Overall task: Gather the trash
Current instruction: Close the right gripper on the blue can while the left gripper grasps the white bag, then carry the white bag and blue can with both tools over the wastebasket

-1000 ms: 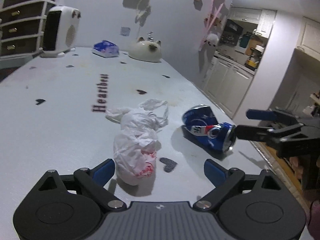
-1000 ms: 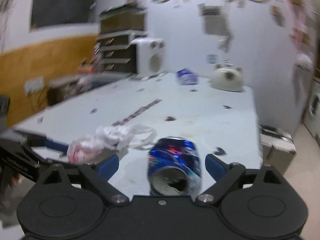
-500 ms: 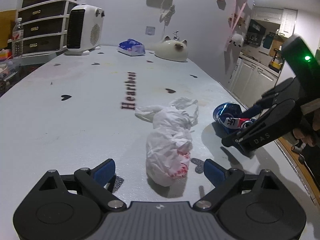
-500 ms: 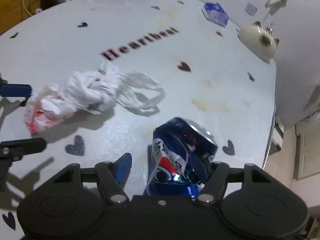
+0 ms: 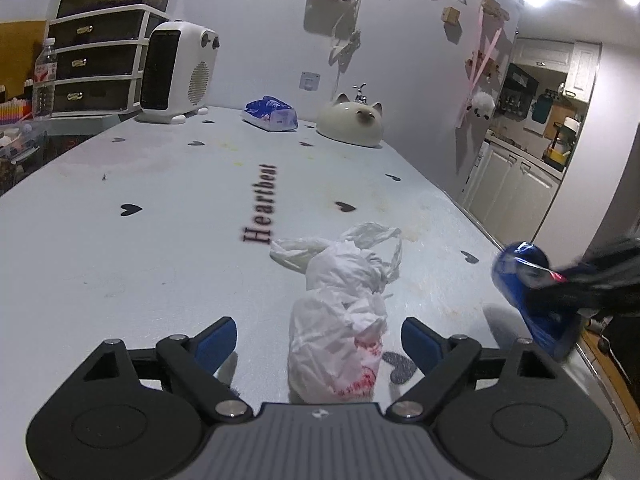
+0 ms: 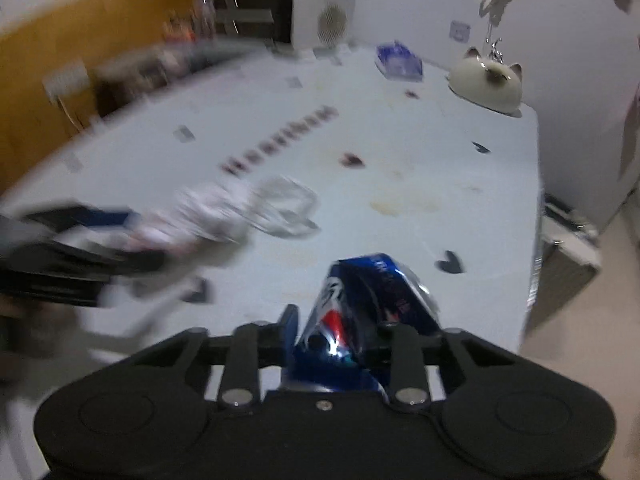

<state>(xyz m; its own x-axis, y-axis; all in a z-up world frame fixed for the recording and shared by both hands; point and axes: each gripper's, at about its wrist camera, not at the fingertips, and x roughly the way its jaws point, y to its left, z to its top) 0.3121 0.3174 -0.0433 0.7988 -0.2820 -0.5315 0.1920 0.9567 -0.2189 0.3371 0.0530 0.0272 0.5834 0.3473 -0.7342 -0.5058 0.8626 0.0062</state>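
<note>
In the left wrist view, the left gripper [image 5: 318, 340] is hanging spread wide around the crumpled plastic bag [image 5: 340, 320] lying on the table [image 5: 140, 248], lined up to pinch it. In the right wrist view, the right gripper [image 6: 336, 338] is clamping the crushed blue can [image 6: 360, 312] by its middle, apparently raised off the tabletop for carrying away.

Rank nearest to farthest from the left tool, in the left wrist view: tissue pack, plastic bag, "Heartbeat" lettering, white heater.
1. Plastic bag, between the open fingers of the left tool.
2. "Heartbeat" lettering, mid-table.
3. Tissue pack, far end, center.
4. White heater, far left corner; only slightly beyond the pack.
</note>
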